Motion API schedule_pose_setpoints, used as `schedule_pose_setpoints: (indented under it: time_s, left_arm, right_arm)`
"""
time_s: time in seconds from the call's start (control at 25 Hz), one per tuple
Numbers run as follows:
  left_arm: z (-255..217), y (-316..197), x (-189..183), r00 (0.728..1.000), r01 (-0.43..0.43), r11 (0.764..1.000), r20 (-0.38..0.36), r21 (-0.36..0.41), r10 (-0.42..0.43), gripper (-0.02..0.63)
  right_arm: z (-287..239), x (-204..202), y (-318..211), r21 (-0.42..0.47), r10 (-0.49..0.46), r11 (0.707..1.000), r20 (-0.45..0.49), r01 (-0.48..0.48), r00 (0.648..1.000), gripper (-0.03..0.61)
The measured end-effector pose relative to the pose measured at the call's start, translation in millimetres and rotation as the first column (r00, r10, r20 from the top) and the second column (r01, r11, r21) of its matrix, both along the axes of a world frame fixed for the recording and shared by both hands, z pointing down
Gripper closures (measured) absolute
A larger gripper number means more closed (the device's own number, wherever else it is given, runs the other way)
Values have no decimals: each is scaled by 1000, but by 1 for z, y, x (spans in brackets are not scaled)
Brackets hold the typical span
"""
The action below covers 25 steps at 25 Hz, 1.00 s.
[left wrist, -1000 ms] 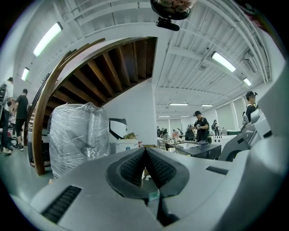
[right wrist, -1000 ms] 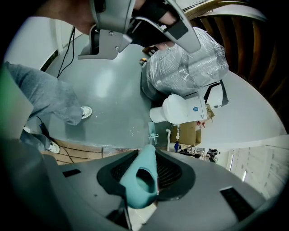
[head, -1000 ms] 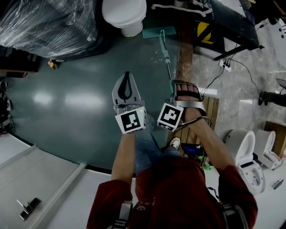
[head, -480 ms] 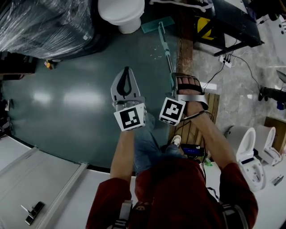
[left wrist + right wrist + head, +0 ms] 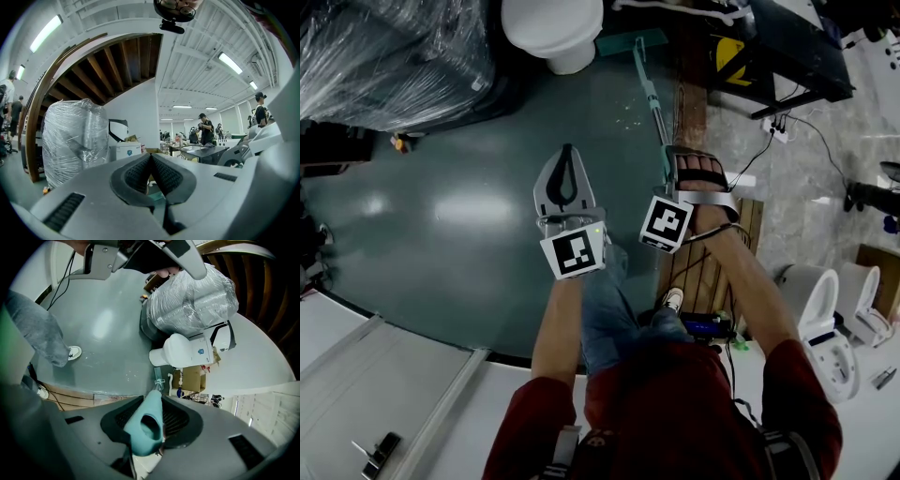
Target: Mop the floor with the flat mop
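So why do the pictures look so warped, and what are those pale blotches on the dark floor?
Head view: those blotches are probably ceiling lights glaring off the glossy dark green floor. Left gripper view: a wide-angle lens curves the room and blackens the corners. Right gripper view: same bulge; the teal mop handle looms oversized up close.

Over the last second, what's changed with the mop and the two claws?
The right claw pushed forward, sliding the mop head farther across the green floor, closer to the white toilet. Nothing was taken hold of or let go: it stays shut on the mop handle. The left claw stays shut and empty, hovering beside it.
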<state>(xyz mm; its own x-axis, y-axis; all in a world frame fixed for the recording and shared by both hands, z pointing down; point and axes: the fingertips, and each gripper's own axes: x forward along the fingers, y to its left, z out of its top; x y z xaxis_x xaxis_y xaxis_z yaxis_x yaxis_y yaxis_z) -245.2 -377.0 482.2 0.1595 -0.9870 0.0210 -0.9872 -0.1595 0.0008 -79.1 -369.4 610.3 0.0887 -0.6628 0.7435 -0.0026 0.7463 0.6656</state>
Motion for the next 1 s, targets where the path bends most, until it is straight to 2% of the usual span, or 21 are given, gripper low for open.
schedule_pose_setpoints:
  time_s: [0.52, 1.0]
  left_arm:
    - [13, -34, -1, 1000, -20, 1000, 8, 12, 20, 598]
    - [17, -32, -5, 1000, -12, 1000, 4, 6, 12, 598]
  right_arm:
    - [15, -7, -48, 19, 34, 999, 29, -35, 999, 462]
    - [19, -5, -55, 14, 42, 999, 21, -42, 999, 460]
